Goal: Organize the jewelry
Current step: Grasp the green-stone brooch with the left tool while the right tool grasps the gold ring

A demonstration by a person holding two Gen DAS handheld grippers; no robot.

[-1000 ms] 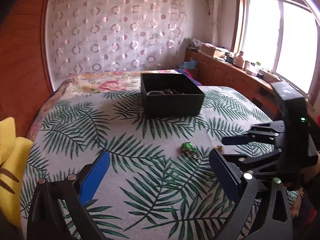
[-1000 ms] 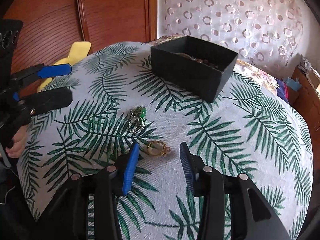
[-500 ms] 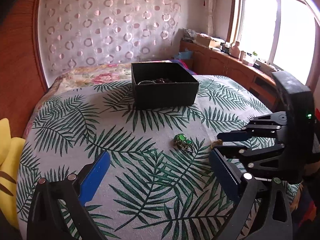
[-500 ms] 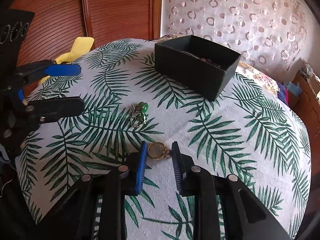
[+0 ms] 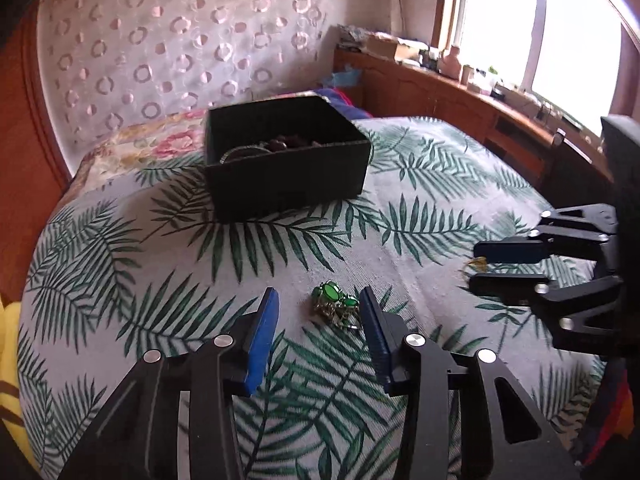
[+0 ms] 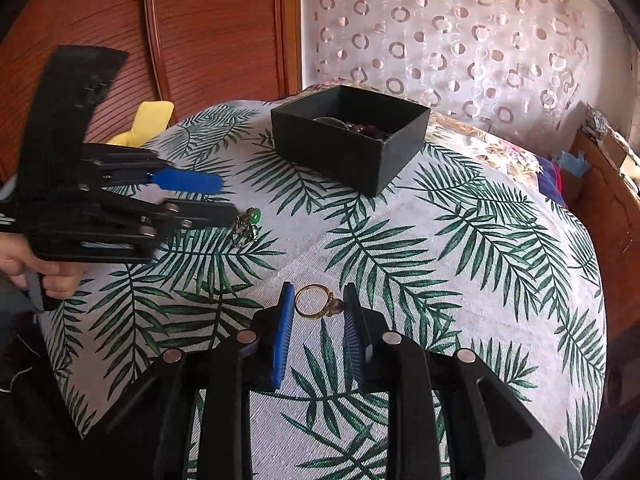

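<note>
We work on a palm-print bedspread (image 5: pixel 420 208) beside a window (image 5: pixel 568 36); left gripper (image 5: pixel 318 312) and right gripper (image 6: pixel 318 304) gape narrowly, holding nothing.

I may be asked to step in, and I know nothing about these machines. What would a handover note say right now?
Left tongs: open around the green-stone jewelry piece on the leaf-print cloth, not gripping.
Right tongs: open, straddling the gold ring, not closed.
Black box already holds some jewelry.
Left to do: close on each piece, lift, drop both into the box.
</note>
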